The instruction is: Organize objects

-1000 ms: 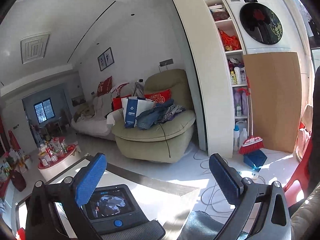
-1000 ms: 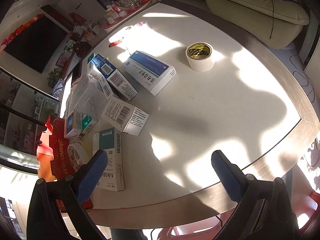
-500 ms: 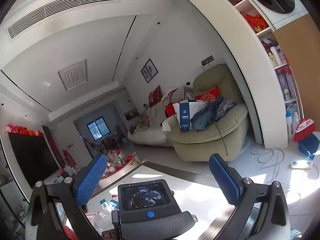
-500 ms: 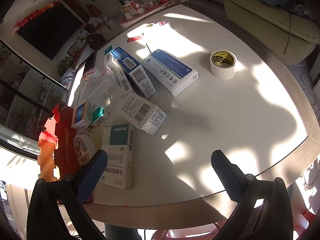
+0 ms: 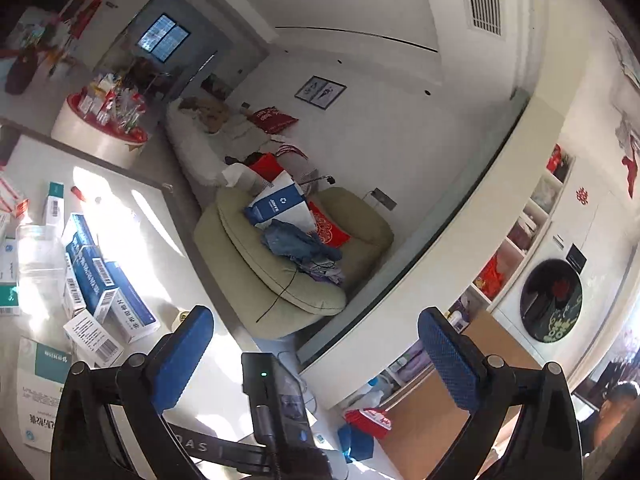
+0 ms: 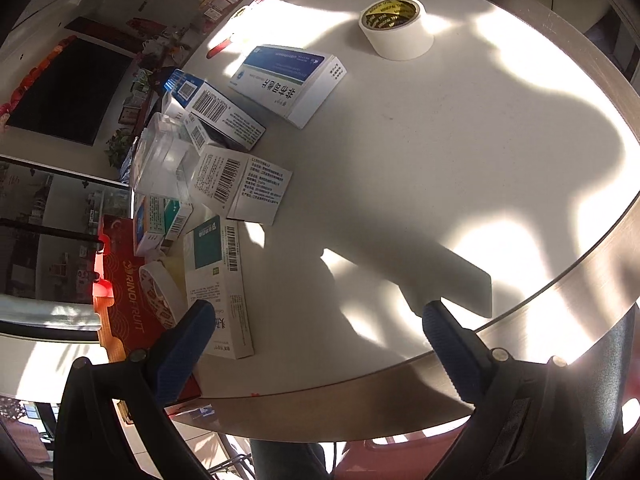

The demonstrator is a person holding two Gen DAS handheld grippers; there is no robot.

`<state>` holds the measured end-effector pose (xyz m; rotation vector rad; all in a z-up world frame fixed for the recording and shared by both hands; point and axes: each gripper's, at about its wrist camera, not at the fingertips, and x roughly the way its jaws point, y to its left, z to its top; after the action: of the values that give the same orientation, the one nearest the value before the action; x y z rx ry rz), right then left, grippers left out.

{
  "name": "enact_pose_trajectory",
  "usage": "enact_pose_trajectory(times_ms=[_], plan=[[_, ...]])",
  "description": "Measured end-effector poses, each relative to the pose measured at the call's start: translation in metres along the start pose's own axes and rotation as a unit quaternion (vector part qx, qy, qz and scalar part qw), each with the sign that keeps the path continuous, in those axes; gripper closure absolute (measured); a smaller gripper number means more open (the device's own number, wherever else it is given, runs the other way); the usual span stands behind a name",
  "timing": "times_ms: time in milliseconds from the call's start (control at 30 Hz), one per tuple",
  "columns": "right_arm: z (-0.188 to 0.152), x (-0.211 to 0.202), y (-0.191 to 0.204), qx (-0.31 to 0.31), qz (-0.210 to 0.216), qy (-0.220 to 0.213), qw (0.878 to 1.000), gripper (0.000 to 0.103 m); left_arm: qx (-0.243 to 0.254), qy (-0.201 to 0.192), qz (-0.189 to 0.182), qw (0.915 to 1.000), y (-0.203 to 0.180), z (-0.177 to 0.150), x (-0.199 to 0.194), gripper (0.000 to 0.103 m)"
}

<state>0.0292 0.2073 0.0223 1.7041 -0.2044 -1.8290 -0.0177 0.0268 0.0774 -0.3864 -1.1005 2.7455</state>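
Several medicine boxes lie scattered on the white table (image 6: pixel 400 152): a blue-and-white box (image 6: pixel 286 78), a barcode box (image 6: pixel 240 182), a green-and-white box (image 6: pixel 218 288) nearest my right gripper. A clear plastic box (image 6: pixel 164 160) sits among them, and a tape roll (image 6: pixel 396 28) stands at the far side. My right gripper (image 6: pixel 314 332) hovers open over the table's near edge, empty. My left gripper (image 5: pixel 314 360) is open and empty, tilted, with the same boxes (image 5: pixel 100 280) at its left.
A red gift box (image 6: pixel 128 304) with a smaller tape roll (image 6: pixel 158 288) lies at the table's left edge. The other gripper's body (image 5: pixel 276 412) shows between my left fingers. Beyond the table are an armchair (image 5: pixel 280 264), a sofa, shelves and a washing machine (image 5: pixel 552 300).
My left gripper has rolled and swung, so the room now appears tilted and the table's boxes enter at left. My right gripper moved lower and closer to the table's near edge.
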Motion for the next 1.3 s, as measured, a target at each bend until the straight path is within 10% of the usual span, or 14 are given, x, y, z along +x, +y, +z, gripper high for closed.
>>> enact_pose_trajectory(times_ms=[167,333,400,533,733,833,1000,1300], plan=[[0.019,-0.033,-0.009,-0.05,-0.031,-0.065,0.996,0.0,-0.002,0.071,0.199,0.9773,0.039,0.0,0.0,0.0],[0.027,-0.047,0.015,-0.18,-0.129,-0.148,0.964,0.0,0.124,0.159,0.413,0.8879,0.052,-0.037,0.017,0.0],[0.026,-0.048,0.021,-0.213,-0.146,-0.173,0.95,0.0,0.157,0.158,0.437,0.8717,0.049,-0.046,0.016,0.0],[0.038,-0.036,0.015,-0.207,-0.134,-0.159,0.956,0.0,0.183,0.178,0.432,0.8647,0.051,-0.044,0.023,0.0],[0.06,-0.035,0.012,-0.215,-0.031,-0.124,0.968,0.0,0.006,0.218,0.29,0.9319,0.087,-0.031,0.014,0.0],[0.065,-0.034,0.031,-0.264,0.018,-0.093,0.96,0.0,0.013,0.227,0.34,0.9126,0.091,-0.032,0.018,0.0],[0.068,-0.013,0.069,-0.336,0.025,-0.045,0.941,0.0,0.005,0.252,0.314,0.9153,0.094,-0.04,0.038,0.0],[0.081,0.028,0.099,-0.361,0.072,0.077,0.927,0.0,-0.011,0.294,0.39,0.8728,0.125,-0.054,0.067,0.0]])
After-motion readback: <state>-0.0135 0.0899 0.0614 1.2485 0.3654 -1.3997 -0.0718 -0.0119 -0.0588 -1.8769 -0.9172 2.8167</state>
